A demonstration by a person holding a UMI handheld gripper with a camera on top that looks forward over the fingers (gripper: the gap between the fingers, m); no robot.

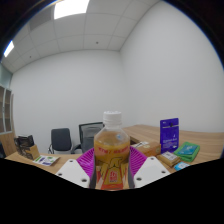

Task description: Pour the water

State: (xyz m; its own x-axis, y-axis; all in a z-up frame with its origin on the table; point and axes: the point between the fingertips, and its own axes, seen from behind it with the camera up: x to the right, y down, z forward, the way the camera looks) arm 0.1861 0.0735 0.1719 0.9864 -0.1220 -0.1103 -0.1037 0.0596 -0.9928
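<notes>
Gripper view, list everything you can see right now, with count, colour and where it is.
bottle: one, clear with white cap and orange-yellow label, between the fingers, both pressing on it
blue box: one, upright on the table beyond the bottle
table: one, wooden, beyond the fingers
office chair: one, dark, behind the table
small packets: several, green and mixed colours, beside the blue box
ceiling light: one, white, overhead
gripper: one, purple pads, shut on the bottle

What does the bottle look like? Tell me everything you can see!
The bottle looks like clear plastic with a white cap and amber drink inside. A yellow and red label wraps its middle. It stands upright in the gripper, with a purple pad against each side, in front of a wooden table.
</notes>
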